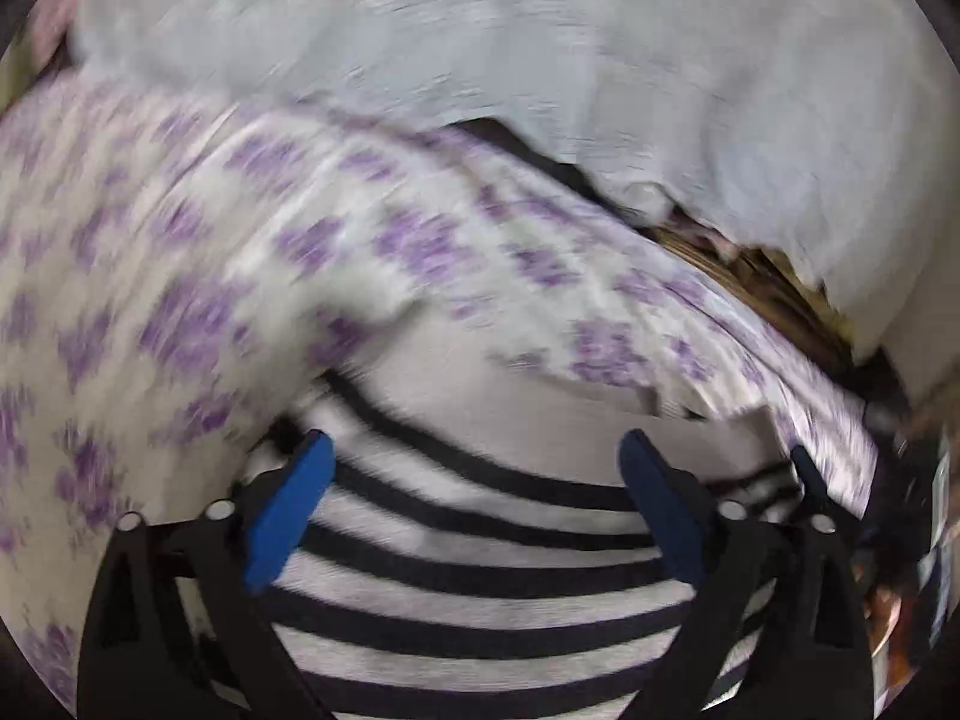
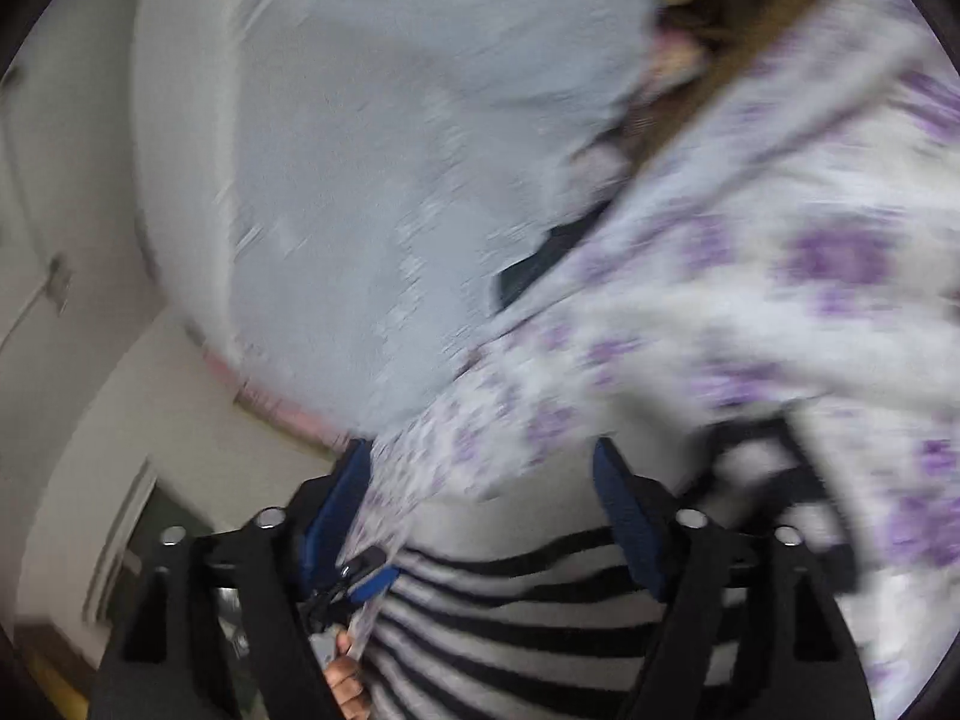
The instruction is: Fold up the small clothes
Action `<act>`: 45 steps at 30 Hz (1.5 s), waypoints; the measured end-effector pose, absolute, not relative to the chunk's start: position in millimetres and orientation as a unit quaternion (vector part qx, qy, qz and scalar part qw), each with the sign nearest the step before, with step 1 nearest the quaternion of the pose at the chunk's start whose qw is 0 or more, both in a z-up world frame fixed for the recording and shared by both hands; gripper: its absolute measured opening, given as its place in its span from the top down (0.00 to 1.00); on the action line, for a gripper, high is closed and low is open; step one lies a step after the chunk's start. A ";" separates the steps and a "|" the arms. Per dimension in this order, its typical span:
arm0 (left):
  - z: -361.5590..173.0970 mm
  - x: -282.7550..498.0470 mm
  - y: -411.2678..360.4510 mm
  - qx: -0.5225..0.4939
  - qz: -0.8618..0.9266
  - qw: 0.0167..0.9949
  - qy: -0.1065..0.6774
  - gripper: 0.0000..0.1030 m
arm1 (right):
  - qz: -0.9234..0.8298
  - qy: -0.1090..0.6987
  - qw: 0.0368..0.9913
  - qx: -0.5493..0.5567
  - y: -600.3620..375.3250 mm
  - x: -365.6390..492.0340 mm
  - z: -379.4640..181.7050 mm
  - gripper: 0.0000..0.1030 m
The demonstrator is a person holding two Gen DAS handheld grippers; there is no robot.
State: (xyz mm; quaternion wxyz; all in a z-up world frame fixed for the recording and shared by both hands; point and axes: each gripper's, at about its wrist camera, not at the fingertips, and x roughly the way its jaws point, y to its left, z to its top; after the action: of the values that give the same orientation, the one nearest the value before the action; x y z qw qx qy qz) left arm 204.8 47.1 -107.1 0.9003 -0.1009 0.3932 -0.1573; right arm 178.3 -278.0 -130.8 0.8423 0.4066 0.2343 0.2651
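Observation:
A black-and-white striped garment (image 1: 480,588) lies on a white sheet with purple flowers (image 1: 180,276). My left gripper (image 1: 474,480) is open above it, blue pads wide apart, nothing between them. The striped garment also shows in the right wrist view (image 2: 498,618). My right gripper (image 2: 486,510) is open over it, with a fold of the flowered sheet (image 2: 750,300) lying across the gap between its fingers. Both views are blurred by motion. The other gripper's blue tip (image 2: 372,576) and a hand show low in the right view.
A pale blue-grey blanket (image 1: 540,60) covers the far side; it also shows in the right wrist view (image 2: 372,150). A dark gap and brown wood (image 1: 750,276) lie between blanket and sheet. White walls and a door frame (image 2: 90,420) are at the left.

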 end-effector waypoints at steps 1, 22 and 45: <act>-105.0 206.8 37.6 -0.084 -0.151 0.903 0.392 0.04 | 0.273 0.240 0.844 0.395 -269.0 183.1 -129.6 0.16; -154.3 249.2 82.2 -0.102 -0.006 0.881 0.462 0.04 | 0.111 0.266 0.881 0.375 -320.0 187.0 -157.7 0.17; -150.2 187.0 -10.4 0.022 -0.094 0.889 0.448 0.05 | 0.204 0.314 0.871 0.319 -238.5 161.4 -152.4 0.28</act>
State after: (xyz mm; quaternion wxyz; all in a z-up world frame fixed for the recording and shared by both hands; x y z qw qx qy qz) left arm 187.0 -10.4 -150.2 0.8886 0.0225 0.4483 -0.0943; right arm 161.4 -238.5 -152.4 0.8709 0.3189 0.3137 0.2035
